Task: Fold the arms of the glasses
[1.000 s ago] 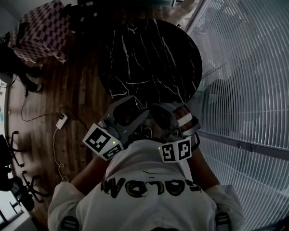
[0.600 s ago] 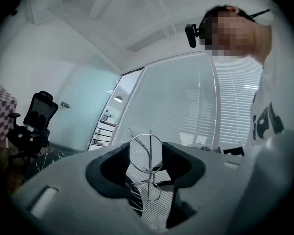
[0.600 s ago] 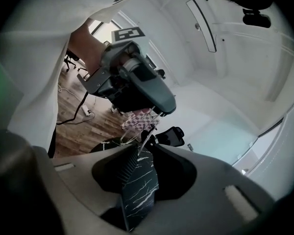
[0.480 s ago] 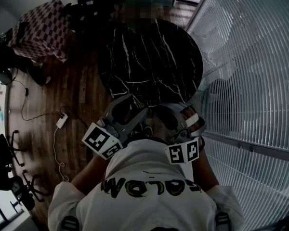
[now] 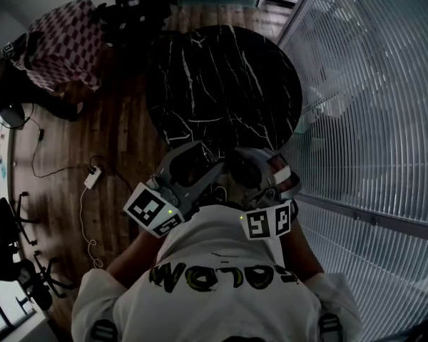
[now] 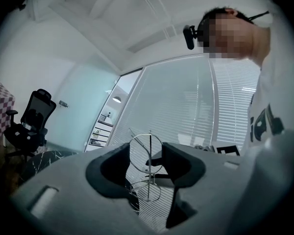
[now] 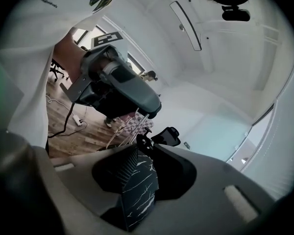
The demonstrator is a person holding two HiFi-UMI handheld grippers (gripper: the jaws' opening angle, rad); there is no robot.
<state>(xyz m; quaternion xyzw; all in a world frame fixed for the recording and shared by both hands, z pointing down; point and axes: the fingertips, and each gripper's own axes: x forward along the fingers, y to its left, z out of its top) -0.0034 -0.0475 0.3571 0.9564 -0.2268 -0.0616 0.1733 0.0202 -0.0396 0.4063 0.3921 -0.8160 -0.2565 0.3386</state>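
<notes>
- Two handheld grippers meet close in front of the person's white printed shirt [image 5: 221, 262], above the near edge of the round black marble table [image 5: 228, 84], with nothing on the tabletop that I can make out.
- The left gripper [image 6: 146, 163] has its jaws drawn in to a narrow gap. Clamped in that gap are the thin wire-rimmed glasses with round lenses [image 6: 149, 155], standing on edge with one lens ring above the other.
- The glasses hang in the air between the two tools, off the table. The right gripper view shows pale wire arms running from the left gripper's nose towards the right jaws.
- The right gripper [image 7: 139, 148] also has its jaws nearly together. It seems to nip the small dark arm tip [image 7: 143, 140] at its very ends (the contact is tiny, so this is a reading, not a certainty).
- Step in hand, as I judge it: the frame is braced by the left tool while the right one works an arm round its hinge. I can't tell how far that arm has swung.
- Next move, in my view: swing the arm across the back of the lenses in a gentle arc. The left grip should stay light, since thin wire bends easily.
</notes>
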